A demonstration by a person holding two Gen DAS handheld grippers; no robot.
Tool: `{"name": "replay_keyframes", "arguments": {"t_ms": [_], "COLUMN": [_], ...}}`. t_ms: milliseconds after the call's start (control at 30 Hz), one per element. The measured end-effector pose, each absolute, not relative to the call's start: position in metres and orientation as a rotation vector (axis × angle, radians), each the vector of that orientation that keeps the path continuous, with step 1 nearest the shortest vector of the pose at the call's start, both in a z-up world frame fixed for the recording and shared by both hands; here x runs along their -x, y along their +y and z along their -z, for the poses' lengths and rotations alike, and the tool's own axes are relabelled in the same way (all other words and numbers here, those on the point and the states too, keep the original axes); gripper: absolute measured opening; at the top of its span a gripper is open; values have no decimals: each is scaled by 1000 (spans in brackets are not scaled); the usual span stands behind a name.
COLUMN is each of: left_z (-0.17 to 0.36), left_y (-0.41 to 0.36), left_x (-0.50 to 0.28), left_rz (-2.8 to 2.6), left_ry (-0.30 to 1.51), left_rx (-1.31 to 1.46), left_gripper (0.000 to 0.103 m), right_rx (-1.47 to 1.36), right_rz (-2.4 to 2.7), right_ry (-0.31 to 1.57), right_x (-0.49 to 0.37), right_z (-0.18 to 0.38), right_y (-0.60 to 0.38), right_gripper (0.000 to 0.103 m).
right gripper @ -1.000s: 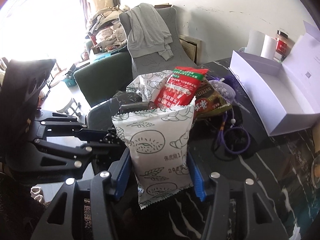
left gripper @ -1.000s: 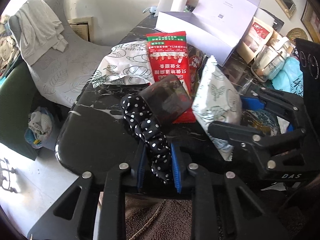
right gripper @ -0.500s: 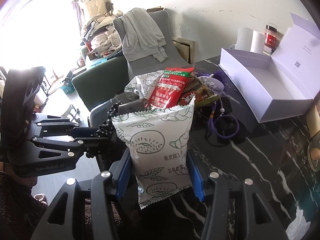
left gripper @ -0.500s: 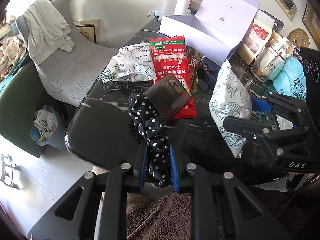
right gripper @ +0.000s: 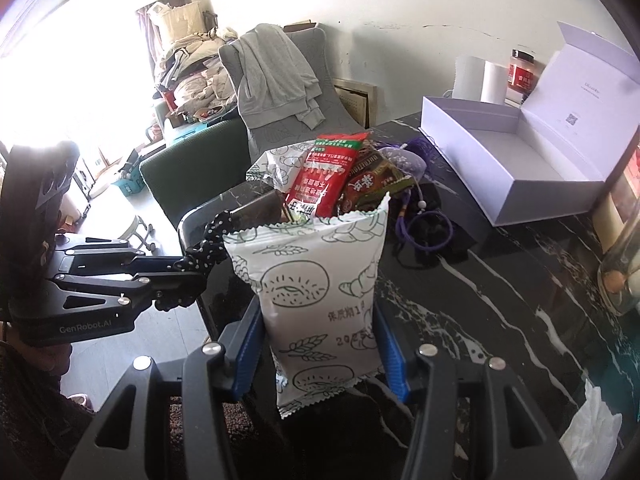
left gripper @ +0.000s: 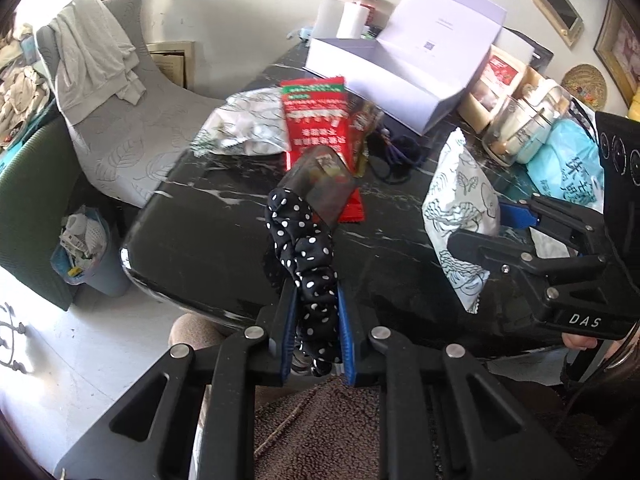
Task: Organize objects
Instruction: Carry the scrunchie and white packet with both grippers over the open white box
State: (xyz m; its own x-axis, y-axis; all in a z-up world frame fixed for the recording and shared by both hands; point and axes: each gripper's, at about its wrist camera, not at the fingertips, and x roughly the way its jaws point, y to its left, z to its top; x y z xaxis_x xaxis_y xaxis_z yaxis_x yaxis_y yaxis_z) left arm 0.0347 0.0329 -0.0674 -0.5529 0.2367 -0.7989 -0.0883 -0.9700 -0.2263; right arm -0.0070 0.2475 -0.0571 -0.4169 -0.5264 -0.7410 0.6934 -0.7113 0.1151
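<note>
Your left tongs [left gripper: 314, 330] pinch the black white-dotted fabric scrunchie [left gripper: 304, 248], its lower end hidden between pads. Your right tongs [right gripper: 320, 354] clamp the crinkly white printed snack packet [right gripper: 320, 292] above the glossy black marble desk [right gripper: 500, 300].

Blown-out window glare, fisheye-warped edges

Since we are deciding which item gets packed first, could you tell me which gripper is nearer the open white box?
Right. The right gripper, shut on the white snack packet, is nearer the open white box; the left gripper, clamping the polka-dot scrunchie, sits at the table's near edge.
</note>
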Motion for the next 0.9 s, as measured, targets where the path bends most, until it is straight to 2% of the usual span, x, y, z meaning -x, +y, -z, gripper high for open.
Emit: {"name": "replay_keyframes", "arguments": {"t_ms": [267, 333, 500, 633, 900], "left_z": [84, 85, 88, 89, 78], "left_y": [38, 37, 45, 50, 49], "left_x": [-14, -9, 4, 7, -6], "left_rz": [-2611, -2628, -2665, -2666, -2609], "left_ry": [-281, -287, -193, -148, -216], "left_rx": [1484, 1482, 1475, 1479, 1465], "left_gripper": [18, 21, 23, 16, 15], "right_rx": [-1042, -1048, -1069, -1084, -1062], "right_rz": [2167, 2168, 2162, 2160, 2153], "right_ry": [256, 250, 232, 228, 233], "right_x": [3, 3, 7, 10, 11], "right_z": [58, 58, 62, 65, 60], "right_y": [259, 262, 264, 264, 263], "right_gripper": [53, 53, 53, 53, 53]}}
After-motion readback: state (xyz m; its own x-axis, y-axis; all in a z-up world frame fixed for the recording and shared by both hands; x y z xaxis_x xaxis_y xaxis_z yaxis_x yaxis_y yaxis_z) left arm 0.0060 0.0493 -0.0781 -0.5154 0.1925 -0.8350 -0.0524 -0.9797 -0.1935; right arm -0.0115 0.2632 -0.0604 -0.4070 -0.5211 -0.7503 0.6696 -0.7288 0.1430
